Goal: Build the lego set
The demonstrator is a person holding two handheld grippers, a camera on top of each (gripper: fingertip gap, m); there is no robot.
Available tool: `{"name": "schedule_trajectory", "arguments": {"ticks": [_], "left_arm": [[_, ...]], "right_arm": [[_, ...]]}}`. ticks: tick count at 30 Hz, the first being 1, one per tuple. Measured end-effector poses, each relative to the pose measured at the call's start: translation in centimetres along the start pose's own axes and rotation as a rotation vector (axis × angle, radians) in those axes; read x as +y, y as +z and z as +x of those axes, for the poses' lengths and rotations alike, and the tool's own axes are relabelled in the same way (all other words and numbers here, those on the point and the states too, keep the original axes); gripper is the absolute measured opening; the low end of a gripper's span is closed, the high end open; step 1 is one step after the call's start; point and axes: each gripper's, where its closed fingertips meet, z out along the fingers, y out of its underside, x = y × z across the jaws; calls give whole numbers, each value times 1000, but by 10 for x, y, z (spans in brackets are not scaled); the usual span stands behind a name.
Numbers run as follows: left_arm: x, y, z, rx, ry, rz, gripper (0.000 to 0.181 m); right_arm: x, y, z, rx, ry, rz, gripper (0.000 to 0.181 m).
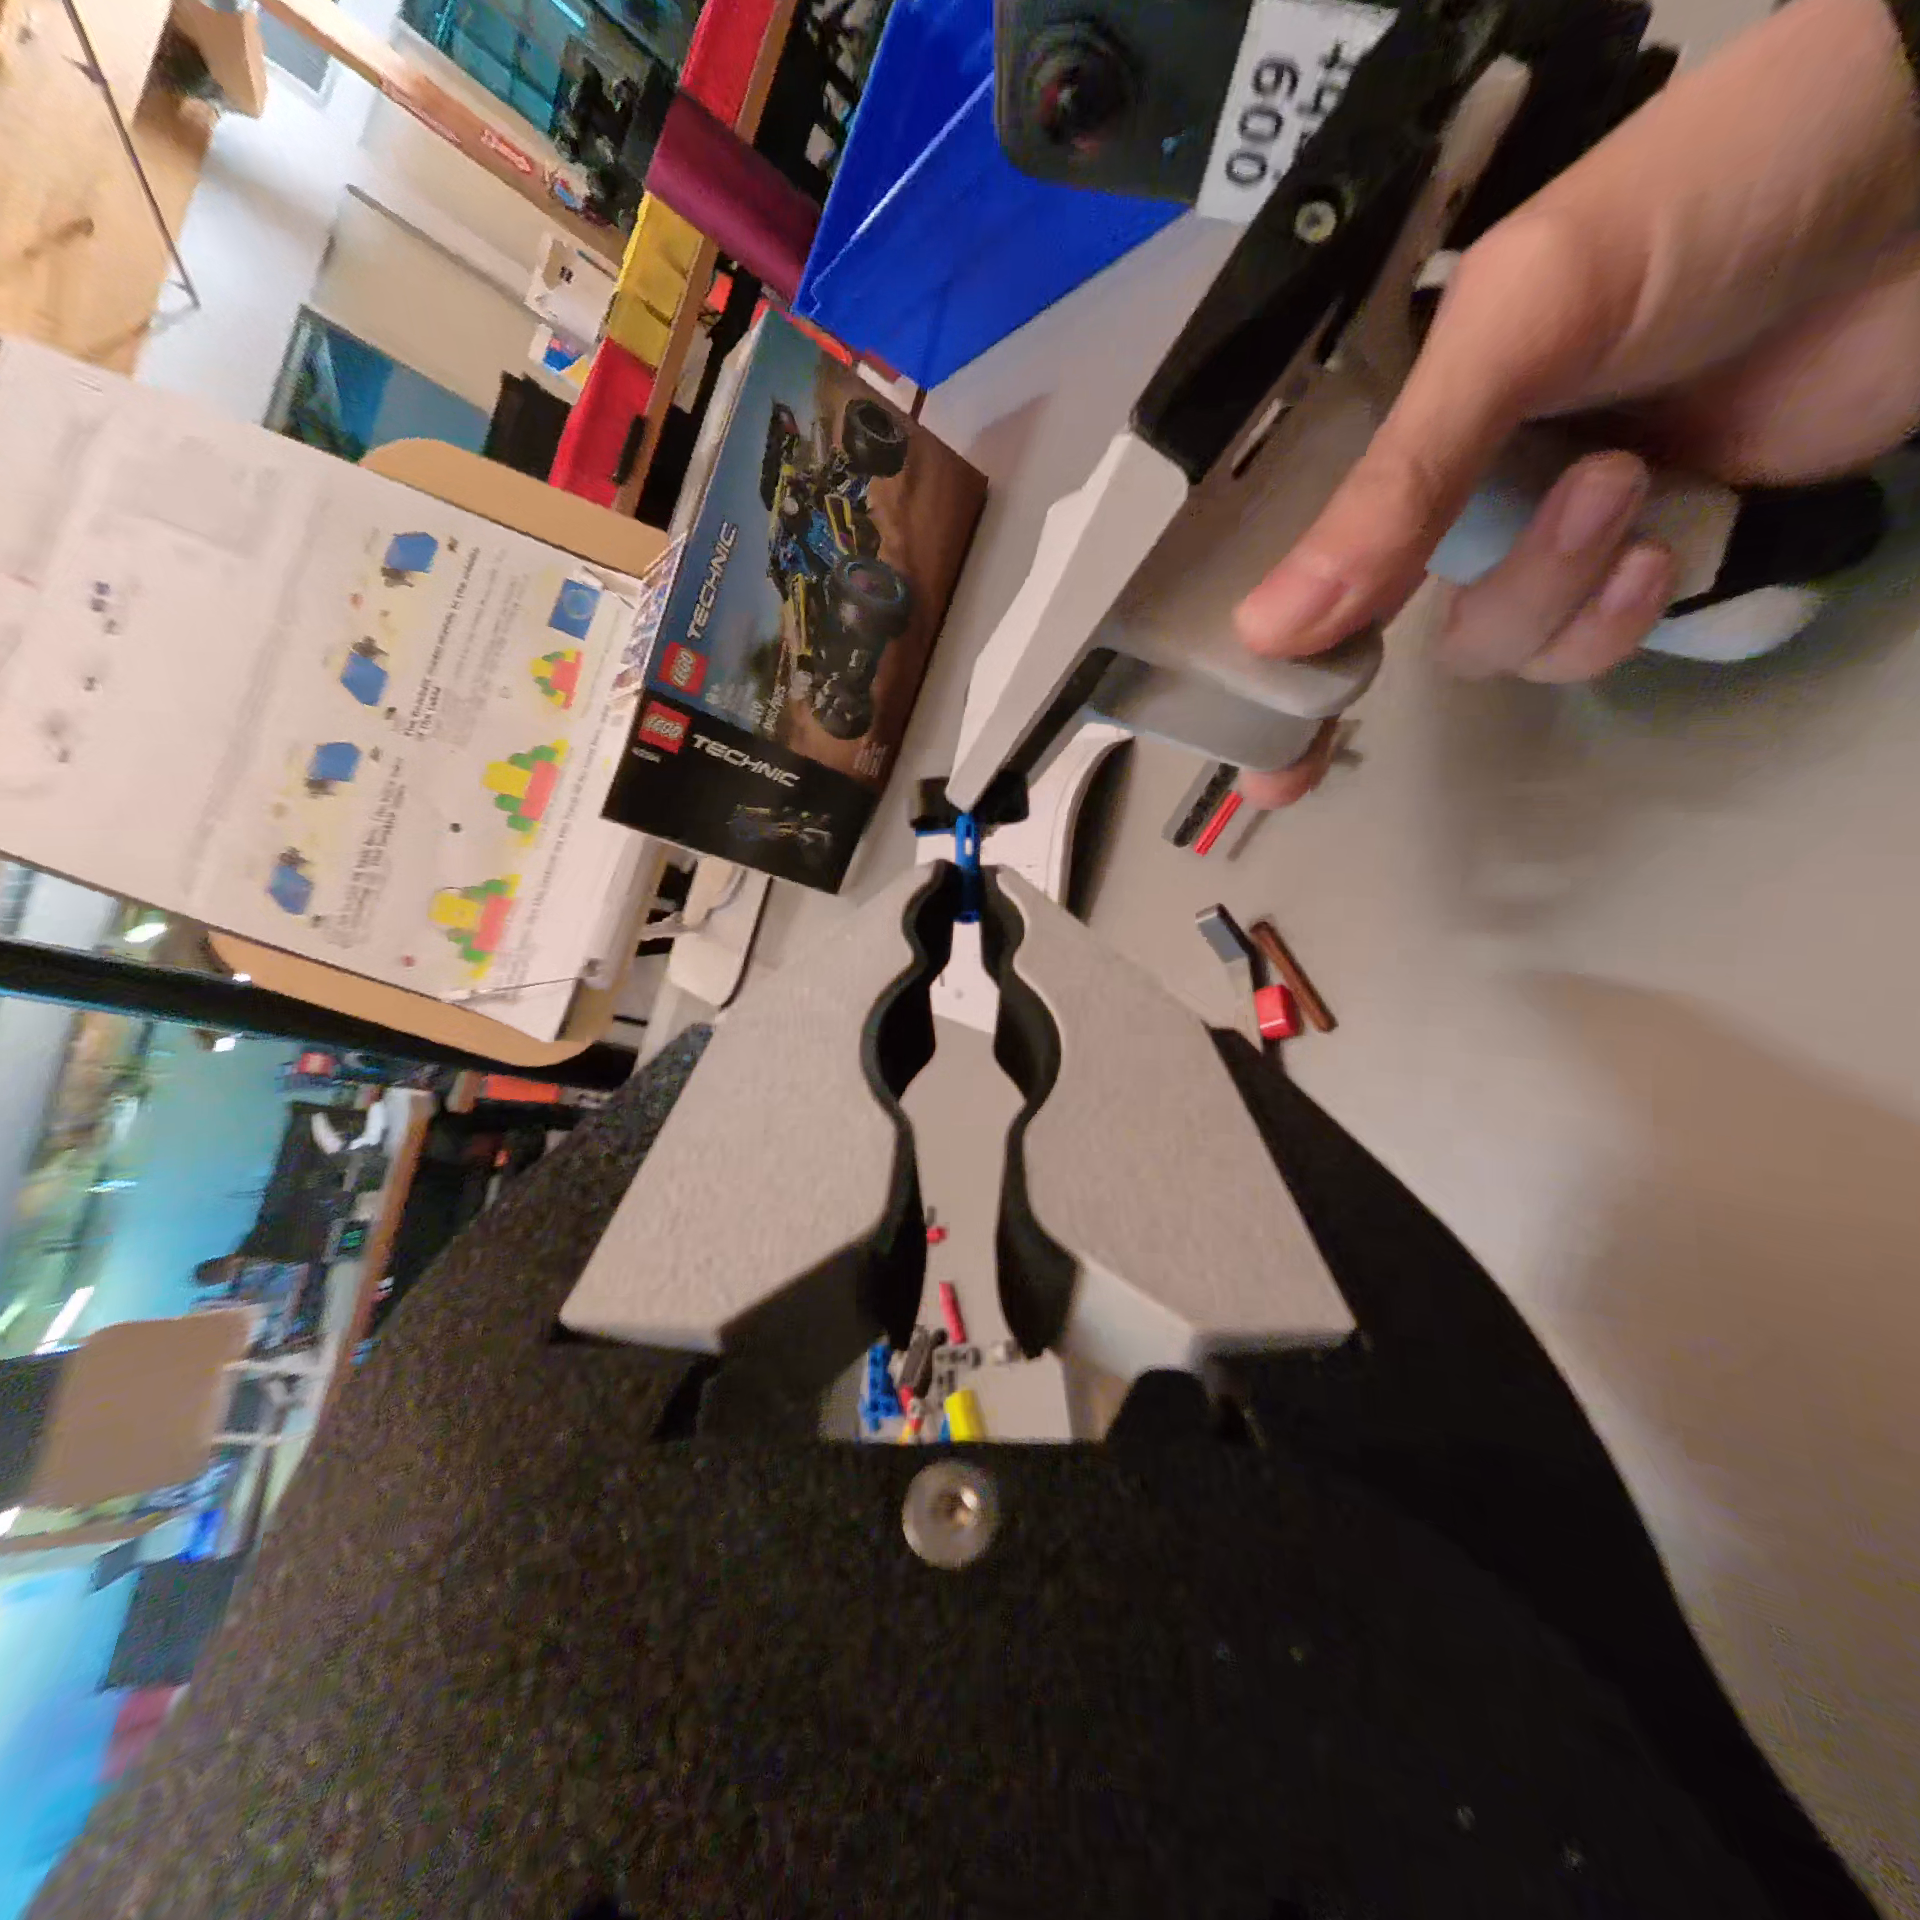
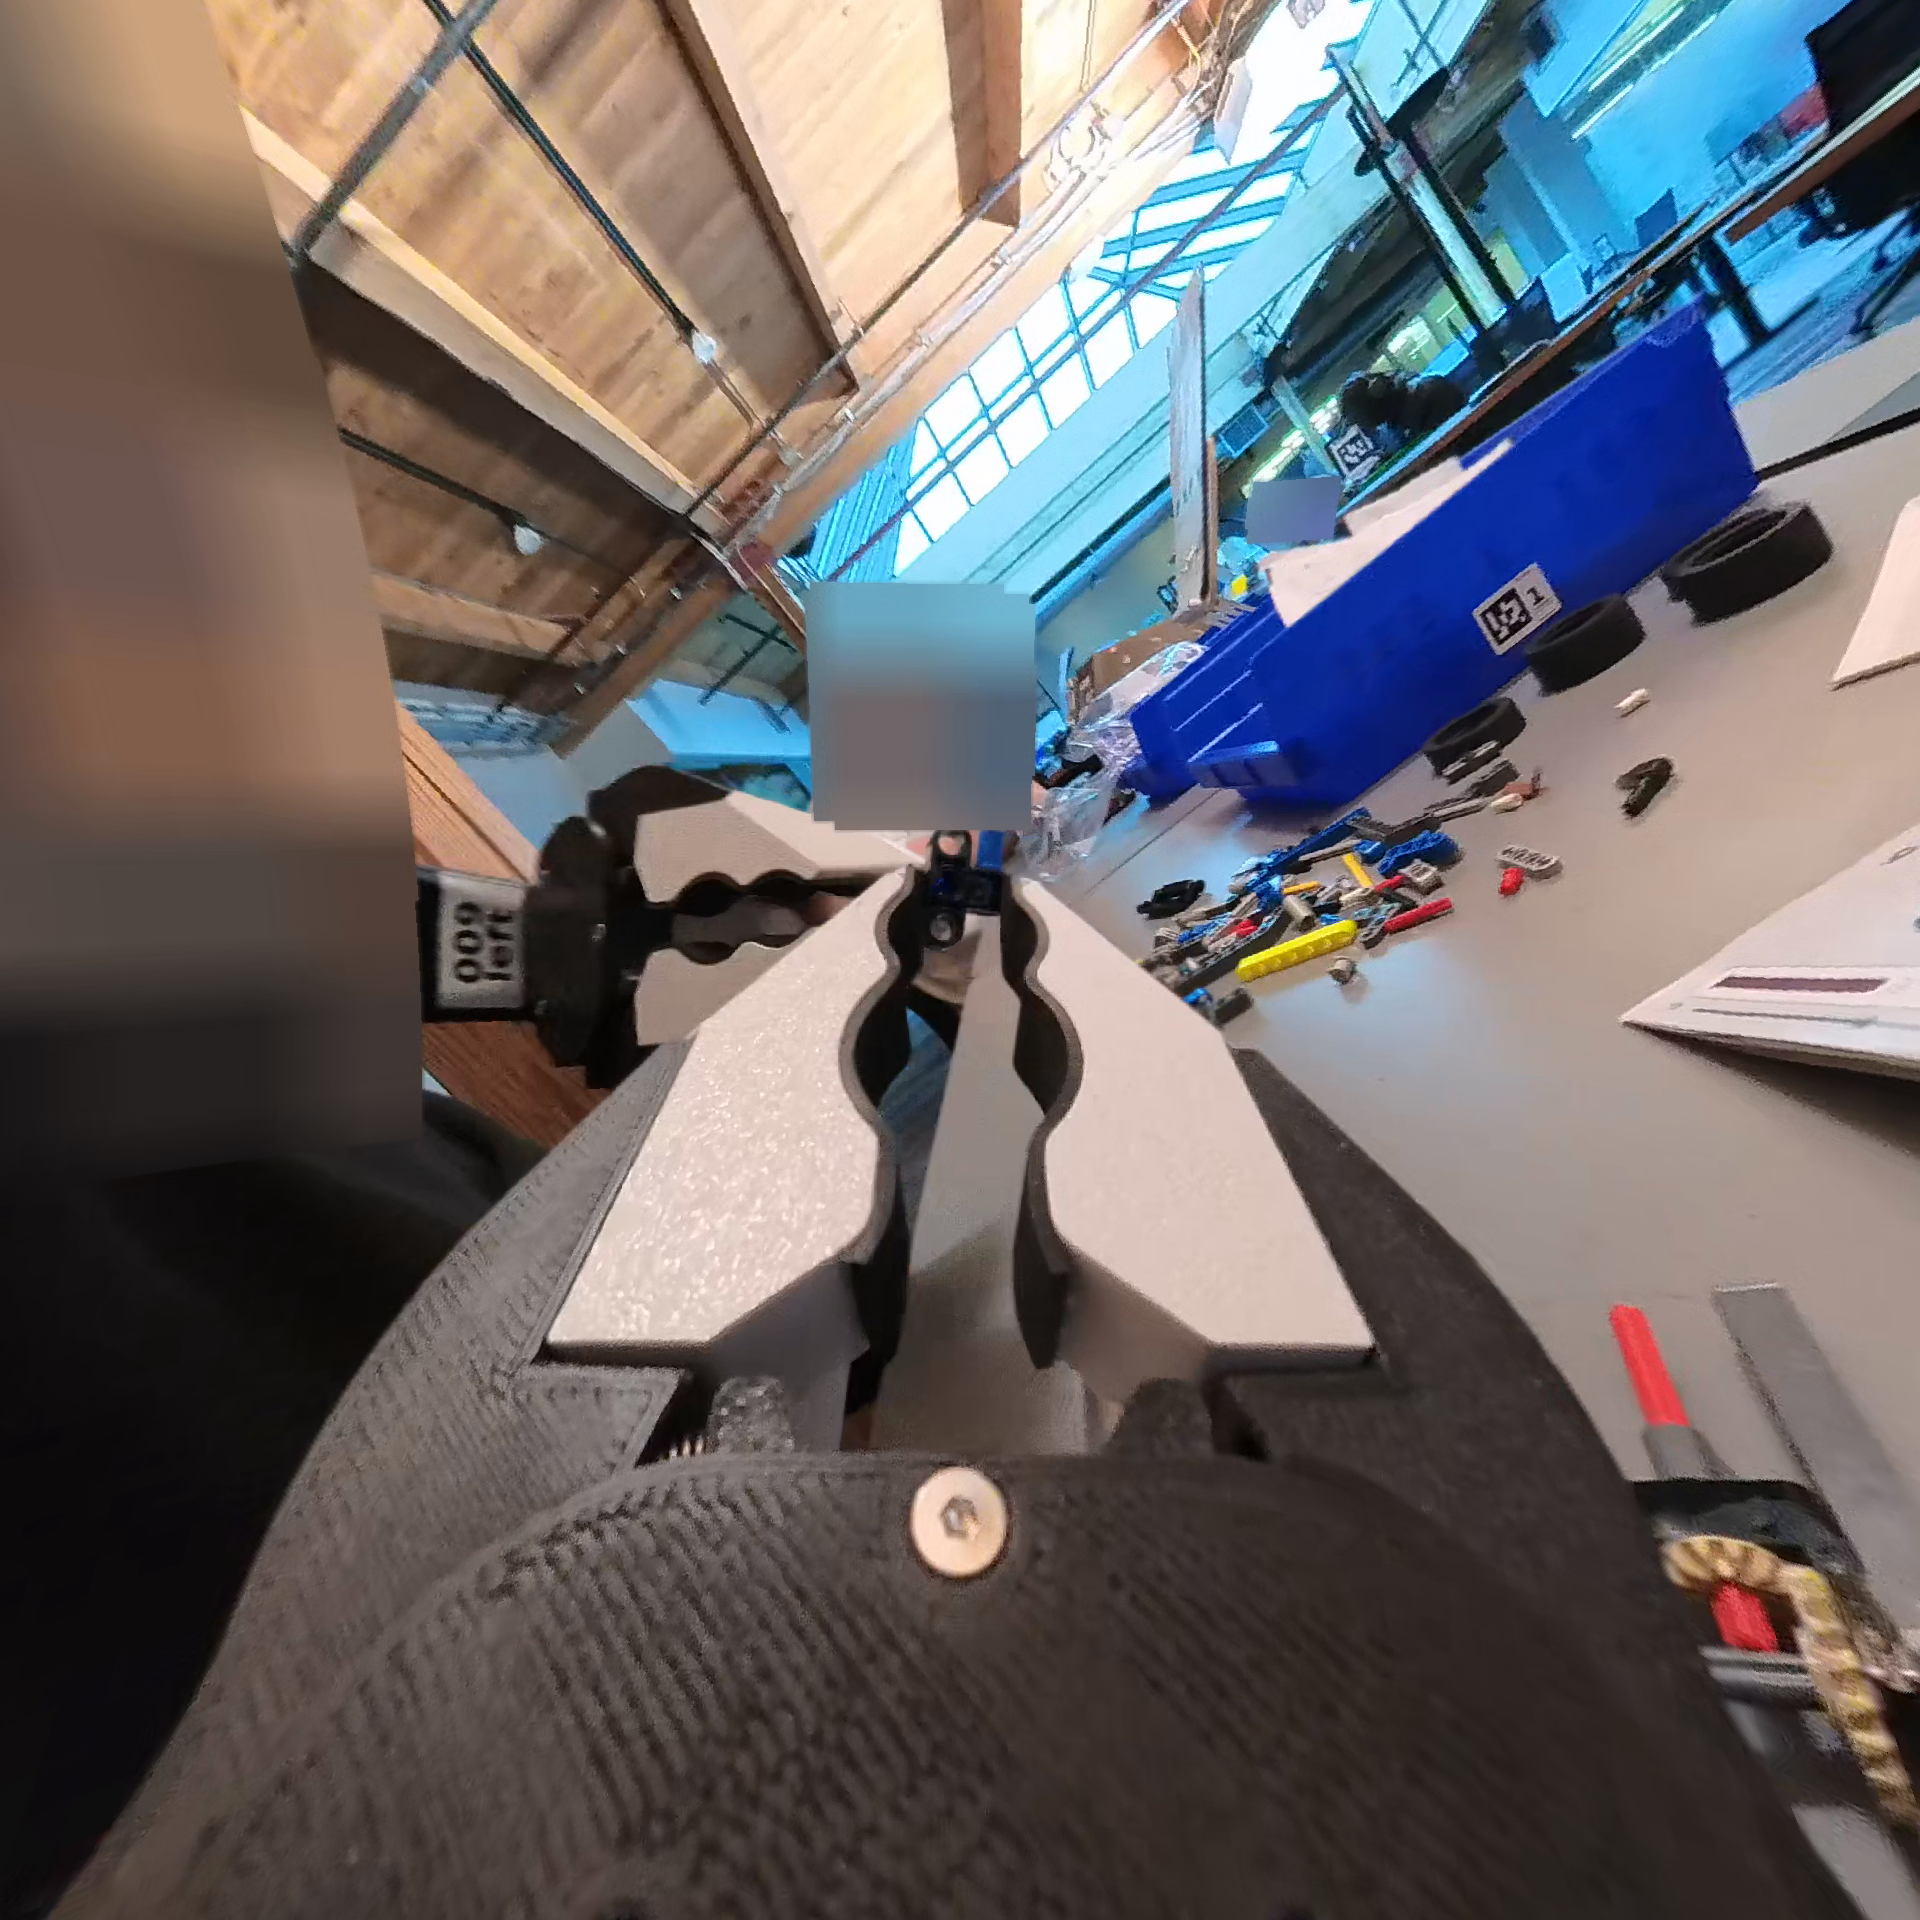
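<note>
- Grippers meet tip to tip above the grey table (image 2: 1507, 1091): your left gripper (image 1: 964, 902) pinches a blue pin (image 1: 966, 868) at its tips.
- Your right gripper (image 2: 948, 896) clamps a black-and-blue lego piece (image 2: 951, 883), the two parts touching.
- Loose lego parts (image 2: 1320, 914) lie scattered beside the blue bin (image 2: 1455, 582).

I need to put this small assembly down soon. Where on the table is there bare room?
Bare grey table lies between the loose parts pile and the white booklet. It is crowded around the pile, the blue bin and black tyres, and near the red axle.
</note>
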Motion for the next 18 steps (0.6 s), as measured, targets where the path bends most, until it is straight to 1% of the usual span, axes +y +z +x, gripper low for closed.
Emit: {"name": "schedule_trajectory", "arguments": {"ticks": [1, 3, 6, 10, 13, 16, 18], "left_arm": [[-1, 0, 0, -13, 21, -18, 3], [0, 0, 0, -15, 15, -23, 3], [-5, 0, 0, 50, -159, 64, 2], [-10, -3, 3, 192, -366, 174, 2], [-12, -7, 6, 313, -521, 236, 2], [-13, -8, 8, 402, -657, 279, 2], [-15, -8, 9, 454, -740, 315, 3]], "right_arm": [[0, 0, 0, 16, -40, -6, 14], [0, 0, 1, 51, -106, -25, 14], [-3, -2, -2, 14, -85, -15, 14], [-1, -3, -8, -69, 10, -18, 14], [3, 0, -14, -114, 26, -33, 14], [6, 1, -16, -109, -30, -58, 14], [5, 0, -16, -89, -111, -77, 14]]}}
